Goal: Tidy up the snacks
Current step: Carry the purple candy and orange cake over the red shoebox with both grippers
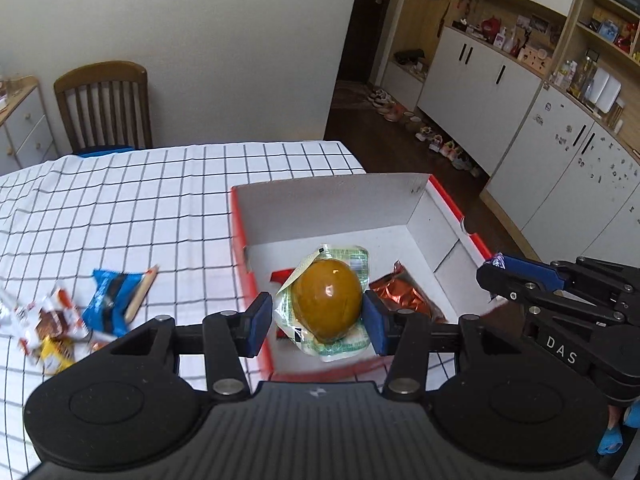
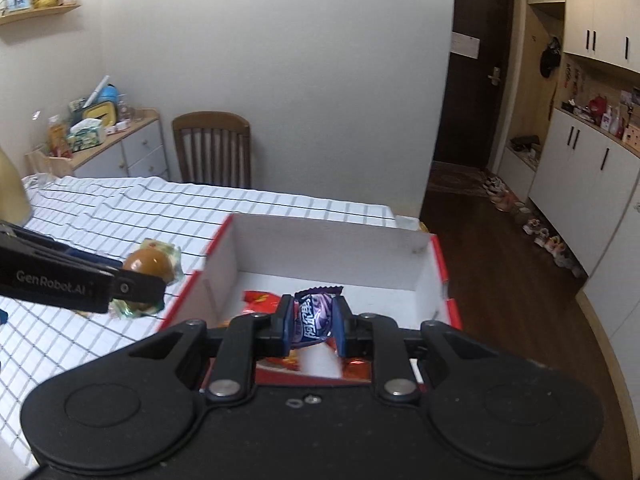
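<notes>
Snacks being carried at the red-and-white box (image 1: 436, 216).
Left claw (image 1: 318, 312) is pinching the packaged brown egg (image 1: 326, 300); right claw (image 2: 311, 320) is pinching a purple candy packet (image 2: 314, 314) above the box interior.

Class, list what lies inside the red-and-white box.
Inside the box: an orange foil packet and a red packet on the white floor. The left claw holding the egg pack hides part of the floor, so more may lie beneath.
</notes>
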`<state>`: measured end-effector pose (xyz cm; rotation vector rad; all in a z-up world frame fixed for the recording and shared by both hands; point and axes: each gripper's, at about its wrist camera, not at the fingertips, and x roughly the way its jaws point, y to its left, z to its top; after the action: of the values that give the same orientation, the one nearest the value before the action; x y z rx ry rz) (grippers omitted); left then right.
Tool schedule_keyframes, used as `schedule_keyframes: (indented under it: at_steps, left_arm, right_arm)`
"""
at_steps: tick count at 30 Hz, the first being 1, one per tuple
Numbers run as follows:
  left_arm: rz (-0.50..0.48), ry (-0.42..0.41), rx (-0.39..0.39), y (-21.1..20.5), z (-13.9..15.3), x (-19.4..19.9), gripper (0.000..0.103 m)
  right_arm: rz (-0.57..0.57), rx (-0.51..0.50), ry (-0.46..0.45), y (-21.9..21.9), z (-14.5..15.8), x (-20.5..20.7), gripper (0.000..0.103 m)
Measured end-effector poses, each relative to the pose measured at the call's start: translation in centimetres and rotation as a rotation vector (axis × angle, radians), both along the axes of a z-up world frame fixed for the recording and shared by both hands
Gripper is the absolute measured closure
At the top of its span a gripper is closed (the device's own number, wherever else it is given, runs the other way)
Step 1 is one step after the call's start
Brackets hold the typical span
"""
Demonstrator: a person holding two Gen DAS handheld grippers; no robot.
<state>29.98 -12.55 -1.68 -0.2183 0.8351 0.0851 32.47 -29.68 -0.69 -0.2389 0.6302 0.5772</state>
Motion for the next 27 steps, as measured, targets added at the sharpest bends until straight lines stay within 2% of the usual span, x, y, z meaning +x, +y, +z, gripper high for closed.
schedule_keyframes:
  at_steps: [13, 19, 27]
  left_arm:
    - [-0.019, 0.063, 0.039, -0.6, -2.4, 8.2, 0.055]
    - [-0.032, 0.115, 0.038, -0.5, -4.3, 11.6, 0.055]
    - [-0.044, 0.163, 0.078, -1.1, -6.5, 14.6, 0.055]
  right_arm:
    - [-0.053, -0.045, 0.064, -1.1, -2.4, 5.6, 0.085]
    - [-0.058, -0.073, 0.121, -0.7, -4.1, 8.0, 0.084]
    - [-0.056, -0.124, 0.207, 0.0, -6.4, 10.8, 0.084]
